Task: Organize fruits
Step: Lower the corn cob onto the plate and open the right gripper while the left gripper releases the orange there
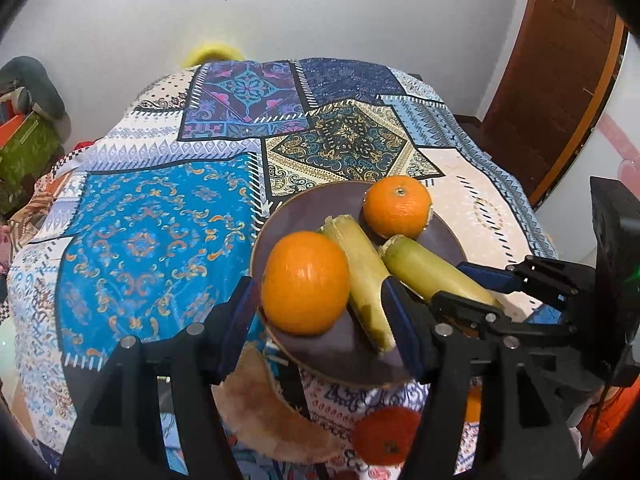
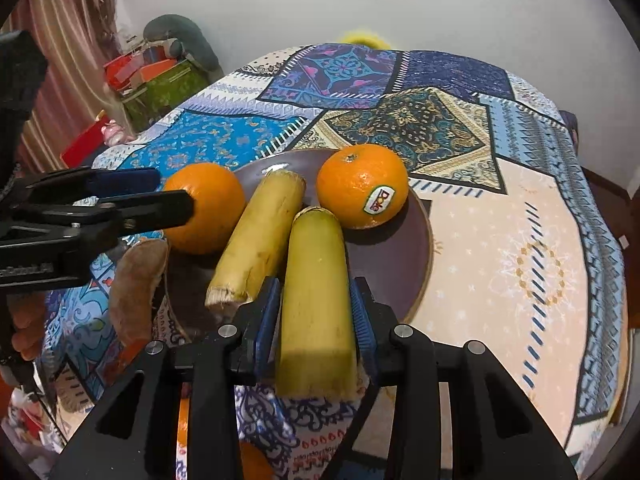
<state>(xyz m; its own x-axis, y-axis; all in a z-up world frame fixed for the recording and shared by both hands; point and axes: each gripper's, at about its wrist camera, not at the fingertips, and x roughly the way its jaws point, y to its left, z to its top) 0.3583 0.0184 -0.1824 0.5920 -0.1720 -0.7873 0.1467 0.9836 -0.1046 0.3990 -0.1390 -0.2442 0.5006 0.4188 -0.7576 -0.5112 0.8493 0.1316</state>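
Fruit lies on the brown plate. We tilt both tools downward; our right gripper pinches the near cane piece, while our left gripper stands spread around the near orange. Beyond the plate's middle, the far orange wears a Dole sticker.

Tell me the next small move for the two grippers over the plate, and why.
Probably open the right gripper and draw it back: its pads clamp the banana piece, which already lies partly on the plate beside the other piece. The left gripper straddles an orange on the plate, pads seemingly clear, so it could back away too.
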